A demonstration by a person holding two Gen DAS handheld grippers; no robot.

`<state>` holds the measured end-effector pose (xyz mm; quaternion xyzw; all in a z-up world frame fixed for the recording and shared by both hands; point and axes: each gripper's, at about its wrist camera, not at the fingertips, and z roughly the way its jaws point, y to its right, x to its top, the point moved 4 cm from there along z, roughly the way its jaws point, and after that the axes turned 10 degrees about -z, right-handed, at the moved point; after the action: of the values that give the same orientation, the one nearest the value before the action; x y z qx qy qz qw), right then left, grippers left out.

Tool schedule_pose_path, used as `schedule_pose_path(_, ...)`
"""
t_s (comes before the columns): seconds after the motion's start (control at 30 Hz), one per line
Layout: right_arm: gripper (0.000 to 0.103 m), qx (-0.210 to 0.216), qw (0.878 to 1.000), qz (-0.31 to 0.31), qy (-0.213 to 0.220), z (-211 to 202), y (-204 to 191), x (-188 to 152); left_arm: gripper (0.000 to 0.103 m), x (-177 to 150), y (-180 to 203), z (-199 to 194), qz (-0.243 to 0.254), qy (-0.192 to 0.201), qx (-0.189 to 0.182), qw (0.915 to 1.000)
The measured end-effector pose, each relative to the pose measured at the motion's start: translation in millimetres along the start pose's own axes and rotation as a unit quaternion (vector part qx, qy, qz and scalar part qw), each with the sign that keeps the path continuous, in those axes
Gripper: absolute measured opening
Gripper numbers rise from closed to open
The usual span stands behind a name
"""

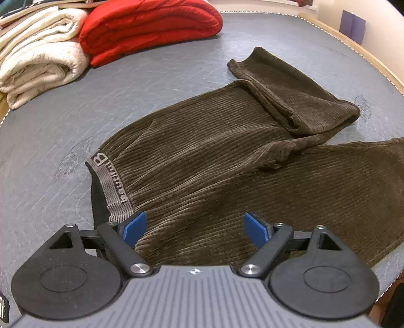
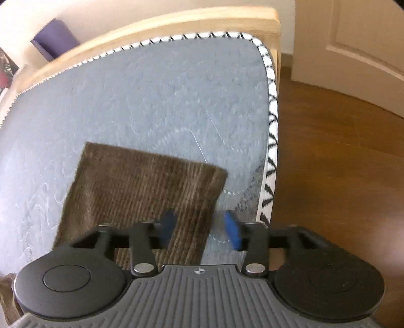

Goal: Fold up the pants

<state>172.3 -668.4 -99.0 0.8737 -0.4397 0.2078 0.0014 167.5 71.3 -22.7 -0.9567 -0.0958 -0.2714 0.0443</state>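
Dark brown corduroy pants [image 1: 202, 164] lie flat on the grey padded surface [image 1: 50, 141]. Their grey lettered waistband [image 1: 111, 184] is at the left, and one leg [image 1: 290, 96] is folded back on itself at the upper right. My left gripper [image 1: 194, 224] hovers open over the cloth just right of the waistband, with nothing between its blue pads. In the right wrist view the other leg's end [image 2: 141, 181] lies flat near the surface's corner. My right gripper [image 2: 200, 224] stands open over that leg's right edge, one blue pad [image 2: 168, 224] above the cloth, the other [image 2: 232, 232] above the grey surface.
A folded red blanket [image 1: 151, 27] and cream towels [image 1: 40, 60] are stacked at the far left. A wooden frame [image 2: 176, 22] borders the surface, whose zigzag-trimmed edge [image 2: 271, 151] drops to a wooden floor [image 2: 328, 151]. A purple box [image 2: 54, 37] stands beyond the frame.
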Motion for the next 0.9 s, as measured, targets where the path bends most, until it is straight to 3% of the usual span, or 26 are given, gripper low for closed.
schedule_pose_path(0.03, 0.049, 0.01, 1.0, 0.008, -0.007, 3.6, 0.7, -0.9, 0.088, 0.0, -2.5, 0.0, -0.003, 0.0, 0.001, 1.0)
schedule_pose_path(0.07, 0.04, 0.027, 0.999, 0.015, -0.016, 7.6, -0.2, -2.2, 0.088, 0.0, -4.4, -0.2, -0.005, 0.0, 0.001, 1.0)
schedule_pose_path(0.1, 0.028, 0.043, 0.999, 0.013, -0.021, 11.2, -2.8, -3.9, 0.088, -0.2, -6.9, -0.3, -0.006, 0.0, 0.002, 1.0)
schedule_pose_path(0.13, 0.007, 0.039, 0.999, 0.002, -0.018, 11.5, -5.5, -4.0, 0.089, -0.3, -9.1, -0.8, -0.008, 0.0, 0.003, 1.0)
schedule_pose_path(0.17, 0.006, 0.027, 1.0, -0.006, -0.006, 9.2, -6.6, -3.1, 0.089, -1.0, -12.5, -1.0, -0.011, -0.001, 0.003, 0.9999)
schedule_pose_path(0.4, 0.006, -0.017, 1.0, 0.008, 0.003, 0.8, -3.5, -6.3, 0.089, -15.8, -57.2, 2.8, -0.043, -0.025, 0.01, 0.9987)
schedule_pose_path(0.5, 0.01, -0.053, 0.998, -0.008, 0.035, -12.0, -11.0, -0.8, 0.089, -26.9, -88.4, 4.7, -0.077, -0.043, 0.012, 0.996)
schedule_pose_path(0.57, 0.02, -0.075, 0.994, -0.031, 0.067, -24.4, -18.3, 4.9, 0.089, -35.7, -110.7, 6.3, -0.104, -0.056, 0.015, 0.993)
schedule_pose_path(0.63, 0.029, -0.061, 0.993, -0.045, 0.089, -35.5, -27.7, 6.3, 0.089, -45.7, -132.2, 9.7, -0.128, -0.071, 0.019, 0.989)
schedule_pose_path(0.8, 0.03, -0.022, 0.992, -0.073, 0.1, -46.0, -52.1, 0.6, 0.089, -68.4, -163.2, 25.6, -0.173, -0.119, 0.013, 0.9776)
schedule_pose_path(0.9, 0.03, 0.005, 0.993, -0.079, 0.092, -48.2, -67.7, -5.2, 0.083, -79.4, -162.5, 36.5, -0.155, -0.142, 0.02, 0.9775)
